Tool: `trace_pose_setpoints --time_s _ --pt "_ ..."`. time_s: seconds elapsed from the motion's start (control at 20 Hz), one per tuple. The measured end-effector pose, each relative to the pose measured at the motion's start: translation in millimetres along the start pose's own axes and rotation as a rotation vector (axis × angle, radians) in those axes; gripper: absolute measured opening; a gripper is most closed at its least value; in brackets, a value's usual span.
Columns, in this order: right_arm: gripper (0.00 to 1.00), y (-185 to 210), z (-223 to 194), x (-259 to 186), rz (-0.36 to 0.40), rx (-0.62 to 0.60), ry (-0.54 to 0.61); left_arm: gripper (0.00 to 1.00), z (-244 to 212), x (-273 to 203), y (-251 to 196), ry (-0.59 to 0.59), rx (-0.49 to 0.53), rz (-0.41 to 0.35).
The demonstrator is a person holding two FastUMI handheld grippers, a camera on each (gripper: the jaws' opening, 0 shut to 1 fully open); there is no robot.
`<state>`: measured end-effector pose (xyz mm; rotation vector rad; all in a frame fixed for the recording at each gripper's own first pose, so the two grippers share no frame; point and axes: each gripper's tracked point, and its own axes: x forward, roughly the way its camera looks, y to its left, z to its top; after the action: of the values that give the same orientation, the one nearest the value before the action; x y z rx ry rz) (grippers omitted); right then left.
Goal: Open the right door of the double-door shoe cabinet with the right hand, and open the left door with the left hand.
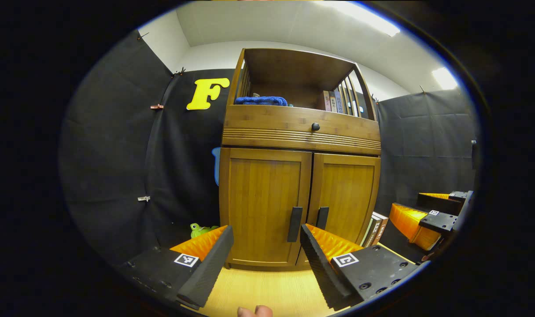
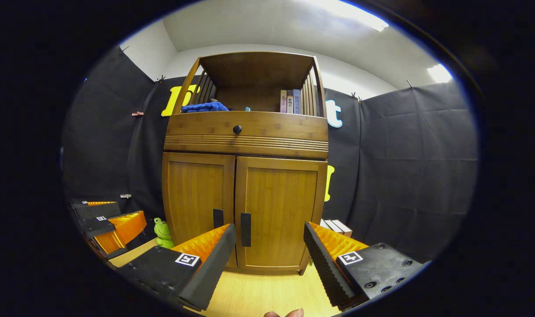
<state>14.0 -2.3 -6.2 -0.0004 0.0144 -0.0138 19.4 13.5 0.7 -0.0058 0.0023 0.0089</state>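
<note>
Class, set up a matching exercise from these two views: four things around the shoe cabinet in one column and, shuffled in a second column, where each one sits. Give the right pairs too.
Things:
1. blue cloth
2. green frog toy
3. round knob
4. left door handle

Places:
A. on the floor left of the cabinet
B. on the open top shelf
C. at the left door's inner edge
D. on the drawer front

Pairs: 1-B, 2-A, 3-D, 4-C

Wooden floor (image 2: 258,295): cabinet (image 2: 245,211), frog toy (image 2: 163,233), books (image 2: 337,226).
</note>
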Motion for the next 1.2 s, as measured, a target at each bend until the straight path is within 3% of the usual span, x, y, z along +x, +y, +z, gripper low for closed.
trace_pose_setpoints --time_s 0.15,0.4,0.8,1.2 --pt "0.96 0 1 4 -0.008 0.005 -0.002 0.95 3 6 7 -0.007 -0.003 -0.001" --pt "0.98 6 3 18 -0.008 0.037 -0.004 0.95 9 18 23 -0.015 -0.007 0.009" --pt "0.96 22 -13 82 0.011 0.048 0.011 0.95 -9 34 34 0.012 0.049 0.021" --pt "0.98 43 -80 160 0.026 0.102 0.113 0.95 -19 44 33 0.025 0.047 -0.005"
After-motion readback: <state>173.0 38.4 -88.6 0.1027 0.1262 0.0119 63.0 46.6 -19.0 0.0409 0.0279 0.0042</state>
